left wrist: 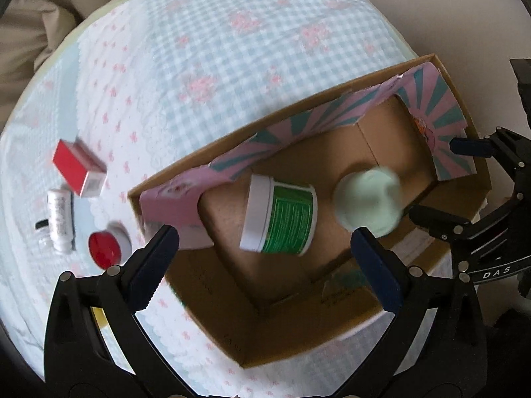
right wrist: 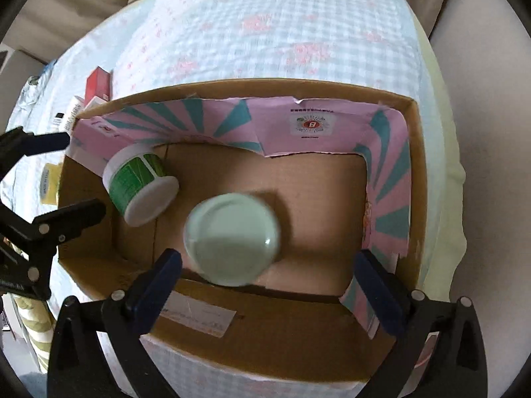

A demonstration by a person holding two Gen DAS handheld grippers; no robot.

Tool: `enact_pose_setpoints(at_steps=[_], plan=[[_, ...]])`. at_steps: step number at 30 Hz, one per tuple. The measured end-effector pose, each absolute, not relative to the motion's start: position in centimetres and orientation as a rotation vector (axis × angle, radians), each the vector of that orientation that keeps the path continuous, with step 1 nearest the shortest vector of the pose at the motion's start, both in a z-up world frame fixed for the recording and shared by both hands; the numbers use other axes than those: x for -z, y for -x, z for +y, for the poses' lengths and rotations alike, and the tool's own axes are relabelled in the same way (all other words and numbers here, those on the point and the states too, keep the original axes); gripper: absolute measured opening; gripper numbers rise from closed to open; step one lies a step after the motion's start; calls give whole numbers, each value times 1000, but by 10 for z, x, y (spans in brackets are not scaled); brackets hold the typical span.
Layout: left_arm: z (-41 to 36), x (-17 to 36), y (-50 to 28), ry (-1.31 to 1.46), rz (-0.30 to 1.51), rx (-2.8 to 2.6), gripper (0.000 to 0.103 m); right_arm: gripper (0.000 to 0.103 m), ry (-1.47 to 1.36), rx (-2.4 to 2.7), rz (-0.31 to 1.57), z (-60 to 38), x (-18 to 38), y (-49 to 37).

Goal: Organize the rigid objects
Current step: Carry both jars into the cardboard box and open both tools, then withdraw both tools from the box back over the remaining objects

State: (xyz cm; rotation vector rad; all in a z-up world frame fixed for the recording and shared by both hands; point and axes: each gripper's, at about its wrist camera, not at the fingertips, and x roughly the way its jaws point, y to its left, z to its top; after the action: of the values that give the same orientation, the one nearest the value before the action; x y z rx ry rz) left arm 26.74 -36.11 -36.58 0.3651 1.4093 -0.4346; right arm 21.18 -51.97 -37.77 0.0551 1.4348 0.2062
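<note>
Both my grippers, left (left wrist: 265, 258) and right (right wrist: 268, 282), are wide open over the cardboard box (right wrist: 265, 335); pale green jar (right wrist: 232, 238) mid-frame, blurry.

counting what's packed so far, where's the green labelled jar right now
The green labelled jar lies on its side on the cardboard box floor, at its left end in the right wrist view, beside the pale green jar.

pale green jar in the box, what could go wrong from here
1. The pale green jar is blurred beneath the open right hand-held gripper, seemingly loose; it may roll or tip and knock the green-labelled tub, which lies tilted nearby.
2. The torn pink liner curls into the cardboard box and could snag later items.
3. The left hand-held gripper hovers open over the box, so the two could collide.
</note>
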Motion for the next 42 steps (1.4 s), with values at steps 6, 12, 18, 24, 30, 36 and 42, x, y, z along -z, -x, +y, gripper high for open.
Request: enact_pose_setpoints(at_steps=[6,12,18,24,30,36,42], plan=[[-362,357,-255,-371,1404,434,103,103,-38,-193,1430,-519,373,-206],[-354,337,-243,-356,1372,437,103,103,-62,-161,1443,-513,357,-195],[-340,298,-226,-341,1317,441,103,103,-28,-140,1409,-504,324,-183],[-315,249,-196,-303,1258,442,103,103,7,-128,1356,-488,278,-165],[-255,199,-162,-248,1190,410,103,103,46,-102,1300,-457,231,-151],[-180,174,-133,-255,1127,339,103,103,44,-95,1234,-410,188,-139],[-89,173,-117,-200,1124,289,103,103,-20,-116,1173,-351,164,-122]])
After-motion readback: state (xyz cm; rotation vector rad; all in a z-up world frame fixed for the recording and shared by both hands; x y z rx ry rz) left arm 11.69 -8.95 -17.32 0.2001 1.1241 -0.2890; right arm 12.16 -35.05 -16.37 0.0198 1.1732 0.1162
